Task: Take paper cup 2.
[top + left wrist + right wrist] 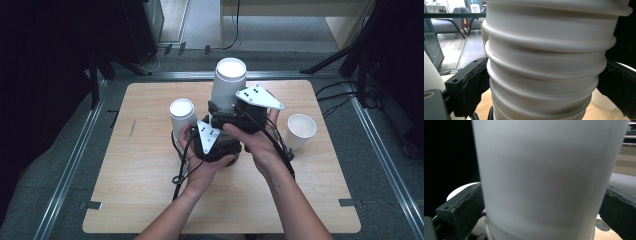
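A tall stack of white paper cups (229,82) stands up from the middle of the wooden table (145,200). Both hands hold grippers close together at its lower part. In the left gripper view the stack's nested rims (544,65) sit between the two black jaws, and my left gripper (541,87) is shut on them. In the right gripper view my right gripper (544,210) is shut on a smooth white cup wall (544,170) of the same stack. In the high view the left gripper (216,131) sits below and left of the right gripper (234,111).
A second white cup (181,113) stands just left of the stack, close to the left hand. A single open cup (301,130) stands to the right, near the table's right edge. Cables trail from the grippers toward the front. Metal rails frame the table.
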### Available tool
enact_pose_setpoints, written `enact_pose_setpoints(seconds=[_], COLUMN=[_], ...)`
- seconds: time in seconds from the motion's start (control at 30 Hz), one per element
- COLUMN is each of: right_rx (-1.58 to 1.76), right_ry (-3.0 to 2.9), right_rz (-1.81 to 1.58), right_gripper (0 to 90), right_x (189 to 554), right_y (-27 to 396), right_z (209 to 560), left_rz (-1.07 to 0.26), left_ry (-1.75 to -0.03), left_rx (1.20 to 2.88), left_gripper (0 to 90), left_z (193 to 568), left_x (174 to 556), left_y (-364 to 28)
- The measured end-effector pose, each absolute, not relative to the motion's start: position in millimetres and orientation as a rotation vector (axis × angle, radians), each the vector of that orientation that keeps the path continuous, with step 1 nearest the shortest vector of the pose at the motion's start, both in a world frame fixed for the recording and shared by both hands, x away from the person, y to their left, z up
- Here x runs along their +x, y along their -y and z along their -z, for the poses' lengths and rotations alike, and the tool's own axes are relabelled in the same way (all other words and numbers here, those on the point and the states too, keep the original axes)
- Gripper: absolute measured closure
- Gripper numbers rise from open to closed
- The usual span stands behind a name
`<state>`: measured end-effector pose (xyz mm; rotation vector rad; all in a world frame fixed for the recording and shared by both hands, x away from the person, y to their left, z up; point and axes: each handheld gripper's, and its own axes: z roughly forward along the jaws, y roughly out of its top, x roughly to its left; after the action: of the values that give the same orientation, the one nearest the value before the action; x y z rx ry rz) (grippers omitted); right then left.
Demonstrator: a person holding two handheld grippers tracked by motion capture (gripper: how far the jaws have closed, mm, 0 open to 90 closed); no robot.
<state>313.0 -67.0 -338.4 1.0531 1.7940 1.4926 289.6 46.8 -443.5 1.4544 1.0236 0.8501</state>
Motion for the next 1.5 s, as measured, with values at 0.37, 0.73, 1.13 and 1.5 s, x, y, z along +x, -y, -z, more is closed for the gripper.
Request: enact_pose_setpoints(seconds=[0.37, 0.73, 1.13, 1.5], right_rx=[1.049, 1.059, 1.036, 1.044], right_ry=[-1.810, -1.788, -1.761, -1.766], right_rz=[-1.517, -1.552, -1.542, -1.542], right_gripper=[4.9, 6.5, 10.2, 10.4], right_x=[319.1, 321.3, 319.0, 319.7], right_y=[65.3, 65.6, 63.3, 63.0], right_z=[339.8, 340.2, 340.0, 339.0], left_rz=[-0.850, -0.849, -0.851, -0.849], left_ry=[-1.020, -1.017, -1.016, -1.016], left_rx=[1.448, 1.448, 1.449, 1.446], left_gripper=[2.7, 2.9, 3.0, 3.0], left_z=[444.4, 444.5, 444.4, 444.6], left_x=[289.3, 289.3, 289.4, 289.7], left_y=[-47.0, -47.2, -47.4, -47.4])
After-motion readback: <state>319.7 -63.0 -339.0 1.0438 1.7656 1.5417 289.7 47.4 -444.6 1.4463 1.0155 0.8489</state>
